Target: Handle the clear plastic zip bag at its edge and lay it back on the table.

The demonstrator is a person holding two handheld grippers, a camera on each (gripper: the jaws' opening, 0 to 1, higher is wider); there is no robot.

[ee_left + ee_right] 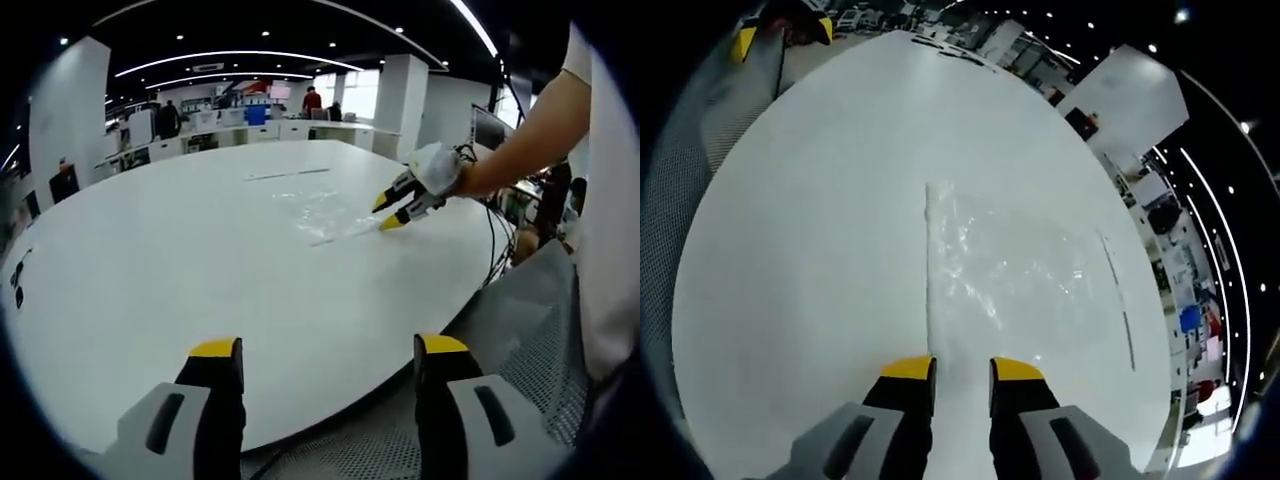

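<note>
While the bag (1015, 265) lies flat on the white table (810, 250), the right gripper (962, 370) sits at its near edge, yellow-tipped jaws a small gap apart with nothing between them. In the right gripper view the bag's long zip edge runs straight up from just ahead of the jaws; the bag spreads to the right of that line, clear and crinkled. A thin strip (1118, 298) lies on the table just past the bag's far side.

In the left gripper view the right gripper (392, 212) comes in from the right, held by a gloved hand (437, 168), its tips down at the bag's (322, 212) corner; whether they touch the plastic, cannot tell. The left gripper (330, 350) hangs back at the table's (150, 260) near rim, jaws wide apart, empty, well apart from the bag. A mesh chair back (520, 330) shows lower right. Office desks and people stand in the far background.
</note>
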